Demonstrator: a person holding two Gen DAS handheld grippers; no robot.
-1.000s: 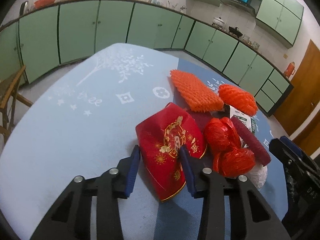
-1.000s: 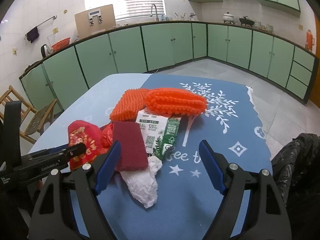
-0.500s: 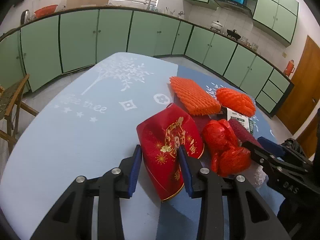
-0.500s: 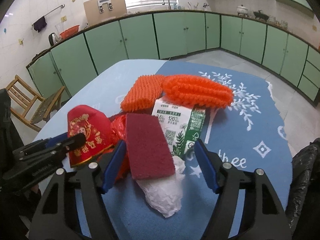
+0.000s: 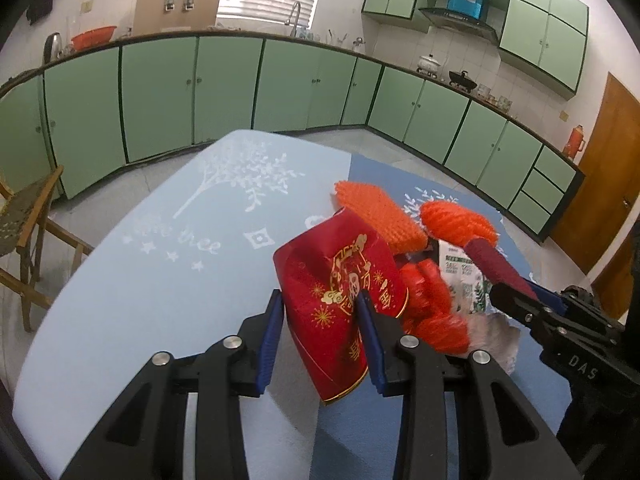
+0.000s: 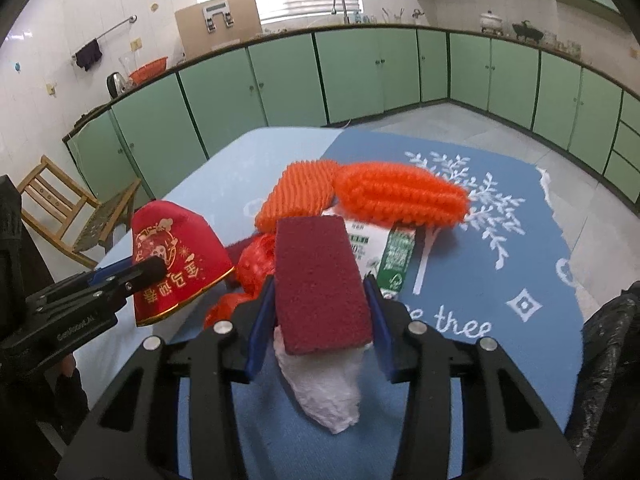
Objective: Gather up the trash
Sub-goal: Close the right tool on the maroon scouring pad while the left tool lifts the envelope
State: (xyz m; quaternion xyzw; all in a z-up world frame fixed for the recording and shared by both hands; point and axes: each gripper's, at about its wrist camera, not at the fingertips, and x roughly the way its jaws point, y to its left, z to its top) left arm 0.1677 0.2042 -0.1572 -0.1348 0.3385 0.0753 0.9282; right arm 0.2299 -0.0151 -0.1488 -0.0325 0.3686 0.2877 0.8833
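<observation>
A pile of trash lies on the blue table (image 5: 140, 300). My left gripper (image 5: 320, 308) is shut on a red and gold paper bag (image 5: 340, 292), lifted and tilted; the bag also shows in the right wrist view (image 6: 172, 256). My right gripper (image 6: 320, 292) is shut on a dark red sponge block (image 6: 320, 284), also seen in the left wrist view (image 5: 496, 264). Under it lie a white crumpled tissue (image 6: 324, 388), a green and white milk carton (image 6: 384, 252), red mesh netting (image 6: 252, 260) and two orange foam nets (image 6: 400, 196).
A black trash bag (image 6: 608, 360) hangs at the table's right edge. A wooden chair (image 6: 68, 216) stands left of the table. Green cabinets (image 5: 200, 92) line the walls beyond.
My right gripper moved in over the pile and shut on the dark red sponge. My left gripper closed on the red bag and raised it.
</observation>
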